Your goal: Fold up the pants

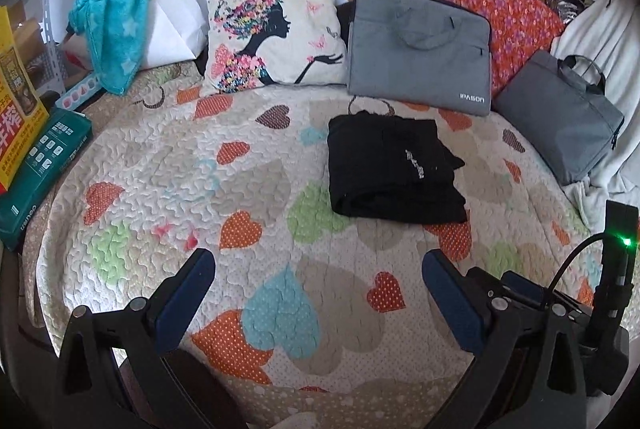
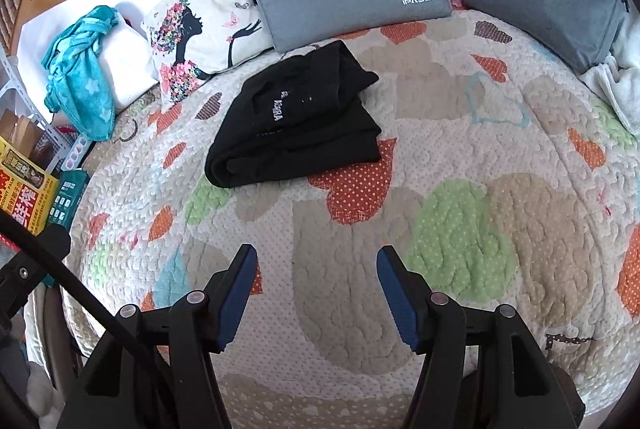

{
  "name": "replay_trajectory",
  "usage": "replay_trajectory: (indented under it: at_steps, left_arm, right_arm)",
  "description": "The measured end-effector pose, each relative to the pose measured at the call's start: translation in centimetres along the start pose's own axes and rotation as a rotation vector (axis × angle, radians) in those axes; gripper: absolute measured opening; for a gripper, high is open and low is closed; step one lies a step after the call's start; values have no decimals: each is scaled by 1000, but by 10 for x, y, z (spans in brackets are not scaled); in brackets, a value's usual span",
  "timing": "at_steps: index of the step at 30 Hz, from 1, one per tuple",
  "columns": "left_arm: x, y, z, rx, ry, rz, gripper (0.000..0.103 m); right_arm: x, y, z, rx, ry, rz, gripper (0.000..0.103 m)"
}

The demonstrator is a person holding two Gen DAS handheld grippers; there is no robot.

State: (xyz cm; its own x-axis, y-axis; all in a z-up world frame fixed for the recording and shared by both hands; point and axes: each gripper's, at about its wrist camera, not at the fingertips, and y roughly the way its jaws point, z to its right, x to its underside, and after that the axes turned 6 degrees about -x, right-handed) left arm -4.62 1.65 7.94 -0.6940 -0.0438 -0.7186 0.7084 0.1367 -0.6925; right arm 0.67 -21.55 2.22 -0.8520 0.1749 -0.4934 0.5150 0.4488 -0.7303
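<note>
Black pants [image 1: 394, 169] lie folded into a compact bundle on the heart-patterned quilt [image 1: 248, 189], with a small white logo on top. In the right wrist view the pants [image 2: 296, 121] sit ahead and left of centre. My left gripper [image 1: 320, 261] is open and empty, hovering over the quilt well short of the pants, which lie ahead to its right. My right gripper [image 2: 316, 257] is open and empty, also short of the pants. Part of the right gripper's body [image 1: 612, 293] shows at the left view's right edge.
A grey laptop bag [image 1: 420, 49] and a second grey bag [image 1: 560, 113] lean just behind the pants. A printed pillow [image 1: 276, 29], a teal blanket [image 1: 120, 9] on a white pillow and boxes [image 1: 36, 165] stand at the left. A white cloth [image 2: 616, 93] lies at the right.
</note>
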Motion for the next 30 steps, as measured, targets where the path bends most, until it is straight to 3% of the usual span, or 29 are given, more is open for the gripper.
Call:
replay_trajectory:
  at_steps: [30]
  left_arm:
    - [9,24,7,33,9,-109,103]
  right_arm:
    - [9,22,6,11,13,-63,69]
